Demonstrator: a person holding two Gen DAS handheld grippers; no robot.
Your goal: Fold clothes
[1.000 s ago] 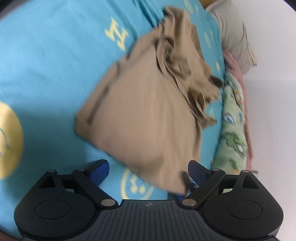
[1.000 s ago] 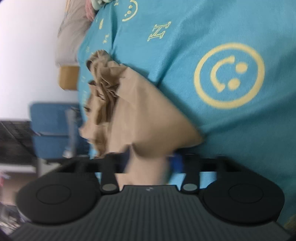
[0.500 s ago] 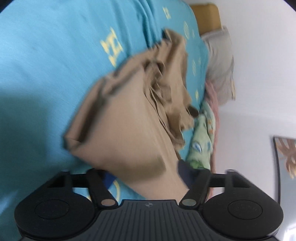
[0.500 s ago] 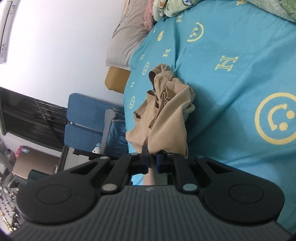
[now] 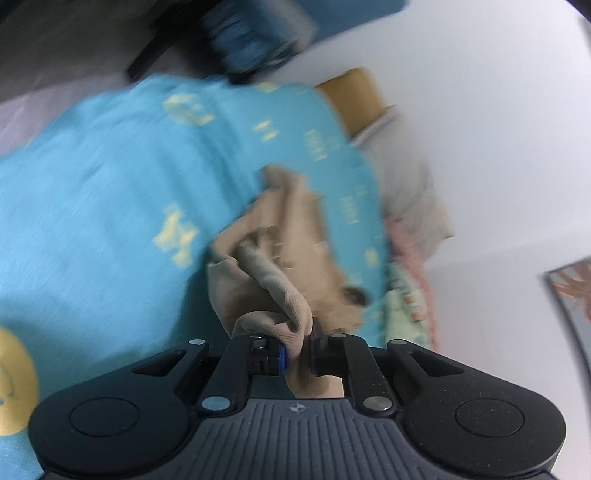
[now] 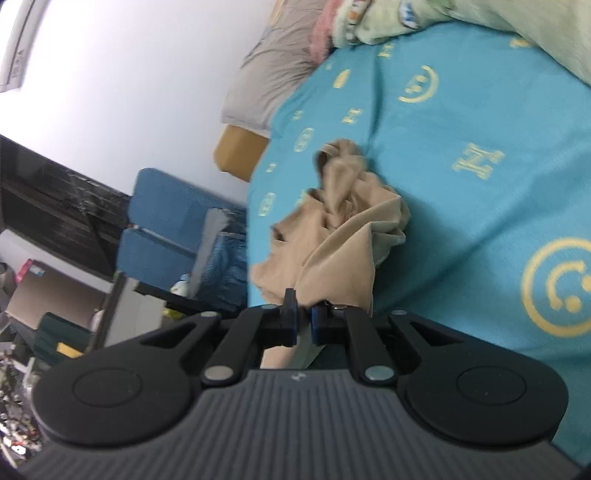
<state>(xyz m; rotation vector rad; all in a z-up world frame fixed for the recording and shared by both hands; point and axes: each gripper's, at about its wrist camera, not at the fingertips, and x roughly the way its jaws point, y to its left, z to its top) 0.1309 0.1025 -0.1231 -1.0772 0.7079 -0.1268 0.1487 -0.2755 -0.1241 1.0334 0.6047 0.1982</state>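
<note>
Tan, thin, soft-woven garment (image 6: 343, 236) lies bunched on the bed, over a turquoise sheet printed with yellow smiley faces and letters (image 6: 480, 206), near the bed's edge on the side of the blue chair (image 6: 166, 218). One end is drawn up off the sheet toward both cameras; the far end sits crumpled in a heap.

Left gripper (image 5: 295, 354): fingers nearly closed, pinching a rolled fold of the tan cloth. Right gripper (image 6: 303, 321): fingers narrow, clamped on another edge of the same cloth, which hangs down behind them. Left view is motion-blurred; what kind of garment it is cannot be told.

Handling, as a judgement: light, limp, no stiffness of its own. It drapes and wrinkles freely, so it will sag between two holds and take whatever shape gravity gives it. Weave looks matte, not slippery; a pinch should hold. Not fragile.

Where to hold: corners or a hem or waist edge, two holds well apart, so the cloth hangs flat. Both present holds look close to bunched material rather than on clean corners. The heap is not folded at present.

Grey pillow (image 6: 273, 74) and green patterned blanket (image 6: 461, 26) lie at the bed's far end.
</note>
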